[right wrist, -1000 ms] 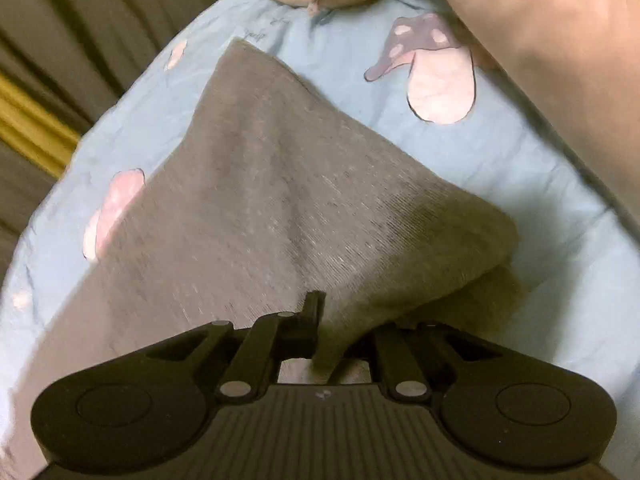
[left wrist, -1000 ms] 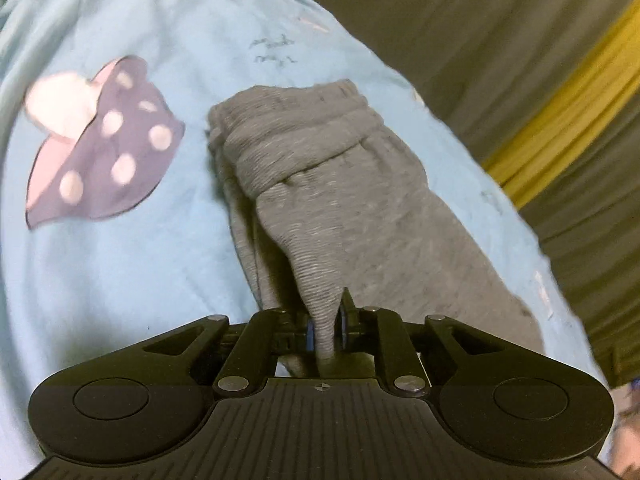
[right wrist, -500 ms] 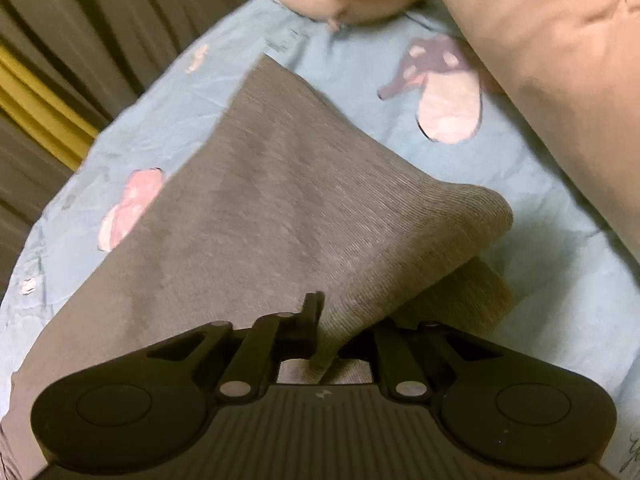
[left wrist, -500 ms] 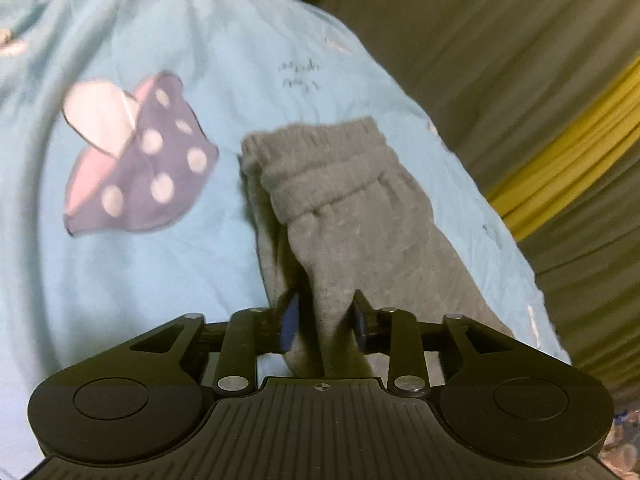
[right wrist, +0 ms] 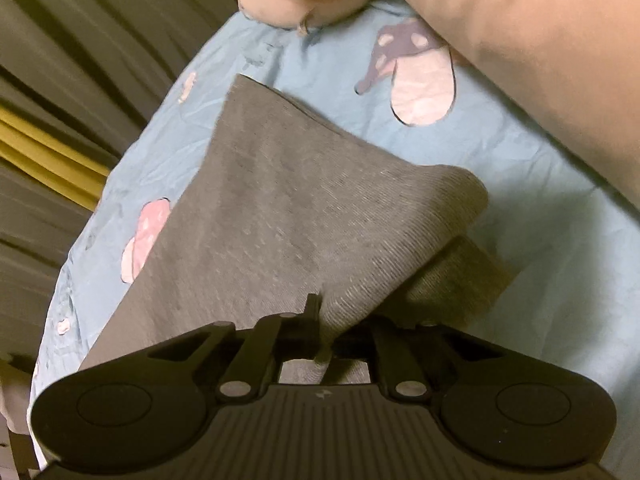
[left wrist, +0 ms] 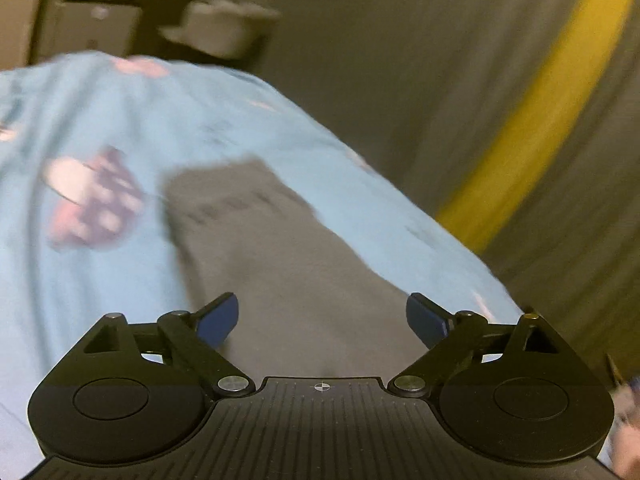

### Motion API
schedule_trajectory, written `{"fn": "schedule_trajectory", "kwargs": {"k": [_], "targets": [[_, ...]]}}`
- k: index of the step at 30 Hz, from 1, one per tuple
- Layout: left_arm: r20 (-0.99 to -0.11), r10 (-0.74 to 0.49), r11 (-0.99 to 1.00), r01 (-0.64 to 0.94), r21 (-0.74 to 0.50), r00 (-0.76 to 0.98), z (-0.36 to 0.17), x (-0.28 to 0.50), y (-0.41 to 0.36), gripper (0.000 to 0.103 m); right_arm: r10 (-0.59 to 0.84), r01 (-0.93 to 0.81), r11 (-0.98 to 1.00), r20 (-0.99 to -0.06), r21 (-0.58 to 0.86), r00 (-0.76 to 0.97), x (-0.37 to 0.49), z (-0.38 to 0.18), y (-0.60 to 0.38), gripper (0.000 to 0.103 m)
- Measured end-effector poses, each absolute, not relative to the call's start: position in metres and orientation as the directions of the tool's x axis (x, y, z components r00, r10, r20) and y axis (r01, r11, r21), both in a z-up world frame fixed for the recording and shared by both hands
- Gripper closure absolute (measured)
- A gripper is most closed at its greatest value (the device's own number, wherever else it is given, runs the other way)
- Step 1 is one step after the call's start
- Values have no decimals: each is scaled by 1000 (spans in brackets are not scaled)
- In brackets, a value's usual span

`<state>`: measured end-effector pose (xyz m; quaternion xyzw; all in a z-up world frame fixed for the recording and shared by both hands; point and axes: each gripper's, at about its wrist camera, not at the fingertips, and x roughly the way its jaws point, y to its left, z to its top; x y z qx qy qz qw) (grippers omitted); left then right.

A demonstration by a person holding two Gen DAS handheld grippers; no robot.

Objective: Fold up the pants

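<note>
The grey pants (left wrist: 288,264) lie on a light blue sheet (left wrist: 80,280) with mushroom prints; the view is blurred by motion. My left gripper (left wrist: 322,316) is wide open and empty just above the near part of the pants. In the right wrist view the grey pants (right wrist: 288,216) are folded over, with the upper layer lifted above a lower layer (right wrist: 460,280). My right gripper (right wrist: 324,340) is shut on the near edge of that upper layer.
A person's bare arm (right wrist: 540,60) crosses the top right over the blue sheet (right wrist: 560,240). Grey curtains with a yellow stripe (left wrist: 540,120) hang past the bed's edge. Shelves and a white box (left wrist: 220,32) stand far behind.
My left gripper has let go of the pants, opened wide and tilted upward. My right gripper keeps its grip and has lifted the folded layer slightly.
</note>
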<state>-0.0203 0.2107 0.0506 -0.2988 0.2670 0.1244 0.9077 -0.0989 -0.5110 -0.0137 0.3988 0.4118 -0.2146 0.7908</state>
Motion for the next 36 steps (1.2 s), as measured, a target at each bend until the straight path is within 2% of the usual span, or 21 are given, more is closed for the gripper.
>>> {"fn": "schedule_trajectory", "kwargs": {"k": [4, 6, 8, 9, 11, 12, 14, 16, 18, 22, 24, 26, 27, 30, 32, 36], "targets": [[-557, -41, 823, -288, -489, 830, 40, -8, 158, 8, -48, 661, 601, -805, 450, 591, -108, 1, -506, 98], [-591, -89, 831, -268, -487, 801, 27, 2, 136, 8, -53, 686, 590, -827, 426, 560, -110, -4, -508, 97], [-630, -132, 841, -250, -479, 765, 12, 11, 118, 8, -42, 747, 550, -881, 373, 471, -109, -18, -515, 89], [-646, -135, 856, -240, -458, 751, 6, 13, 110, 8, -34, 757, 526, -880, 387, 474, -112, -20, -520, 87], [-688, -97, 910, -216, -353, 719, -4, 17, 94, 8, -76, 753, 540, -870, 376, 488, -120, -13, -522, 75], [-700, -87, 925, -205, -322, 709, -5, 19, 89, 8, -117, 761, 552, -872, 341, 476, -123, -9, -522, 63], [-703, -109, 933, -173, -317, 703, -6, 21, 85, 7, -144, 757, 553, -856, 347, 497, -131, -6, -526, 54], [-716, -93, 933, -190, -305, 692, -10, 23, 83, 7, -122, 755, 519, -840, 400, 529, -138, -8, -534, 47], [-732, -78, 928, -220, -302, 677, -12, 23, 84, 7, -150, 786, 482, -848, 386, 509, -144, -8, -536, 39], [-730, -69, 920, -239, -309, 680, -12, 22, 84, 7, -167, 794, 456, -837, 403, 521, -153, -14, -544, 39], [-733, -66, 921, -241, -305, 677, -13, 23, 84, 7, -150, 781, 440, -821, 444, 551, -157, -19, -549, 42], [-736, -63, 922, -242, -301, 674, -11, 21, 81, 6, -146, 758, 442, -795, 480, 589, -159, -20, -552, 51], [-736, -62, 922, -243, -300, 674, -10, 20, 80, 6, -148, 755, 443, -792, 483, 593, -159, -20, -551, 60], [-738, -60, 921, -248, -301, 673, -10, 21, 81, 6, -128, 760, 424, -798, 493, 589, -163, -24, -554, 68], [-738, -58, 920, -252, -301, 672, -10, 20, 81, 6, -123, 756, 422, -795, 500, 594, -164, -25, -553, 70], [-742, -53, 921, -255, -296, 669, -11, 21, 80, 6, -149, 730, 459, -767, 505, 624, -168, -14, -547, 86]]}}
